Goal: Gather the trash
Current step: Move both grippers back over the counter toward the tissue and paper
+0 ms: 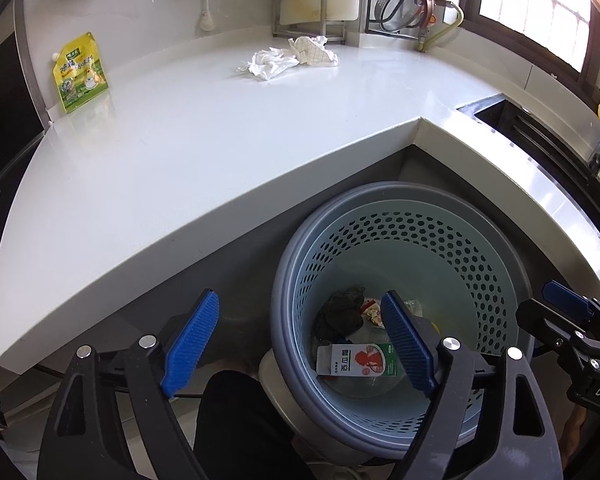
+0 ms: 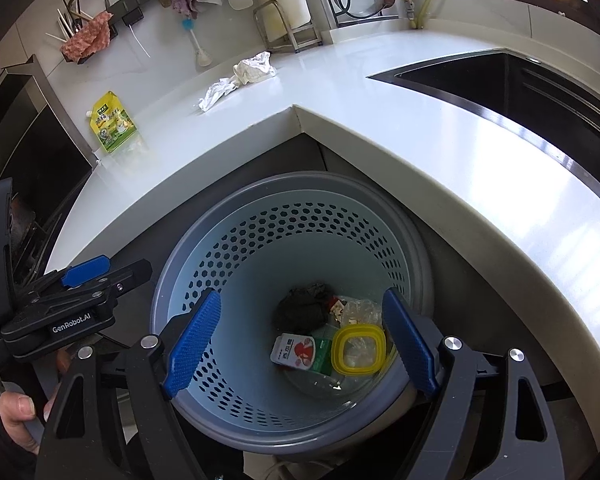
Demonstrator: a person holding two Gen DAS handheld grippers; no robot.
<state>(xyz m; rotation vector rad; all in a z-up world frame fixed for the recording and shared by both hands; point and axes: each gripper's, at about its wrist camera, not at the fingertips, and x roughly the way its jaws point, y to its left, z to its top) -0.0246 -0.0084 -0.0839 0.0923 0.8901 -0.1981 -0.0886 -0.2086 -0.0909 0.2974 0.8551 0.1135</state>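
Left wrist view shows the glossy white counter [image 1: 180, 152] carrying a crumpled tissue [image 1: 274, 62], a checked cloth [image 1: 314, 50] and a yellow pouch [image 1: 80, 72], all well apart from the perforated blue bin [image 1: 400, 224] below its corner. Both the left hand-held gripper [image 1: 300, 344] and the right hand-held gripper [image 2: 302, 340] hang spread and empty over the bin. Only the right wrist view shows a yellow lid [image 2: 358, 350] beside the carton [image 2: 296, 352] and dark wad [image 2: 302, 308].
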